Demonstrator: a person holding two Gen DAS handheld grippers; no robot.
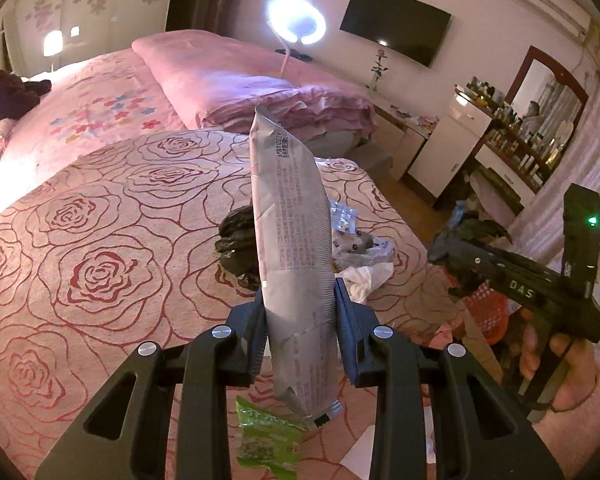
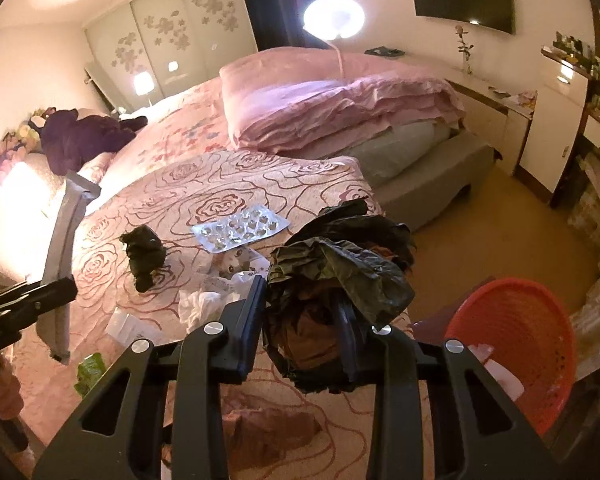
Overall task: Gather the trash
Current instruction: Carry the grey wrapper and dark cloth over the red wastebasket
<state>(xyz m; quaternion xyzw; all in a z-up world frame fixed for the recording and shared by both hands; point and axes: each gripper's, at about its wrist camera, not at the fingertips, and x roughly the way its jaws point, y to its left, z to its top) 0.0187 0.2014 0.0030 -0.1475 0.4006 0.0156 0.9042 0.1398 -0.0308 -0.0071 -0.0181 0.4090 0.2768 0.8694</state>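
Claws full over a rose-patterned bed as I gather the litter.

My left claw (image 1: 300, 312) is clamped across the lower third of a grey foil snack wrapper (image 1: 290, 240), which stands nearly upright between the fingers; it looks feather-light, crinkly and slick, so a pinch across the flat is the hold I judge safest. My right claw (image 2: 302, 320) is closed on a crumpled black plastic bag (image 2: 340, 272), soft and shapeless enough to take anywhere. An orange mesh basket (image 2: 528, 340) waits just right of that claw. Farther out on the bedspread (image 2: 148, 208) lie a blister pack (image 2: 240, 228), white tissue (image 2: 200, 304), another black wad (image 2: 144, 252) and a green packet (image 1: 266, 436) beneath my left claw.
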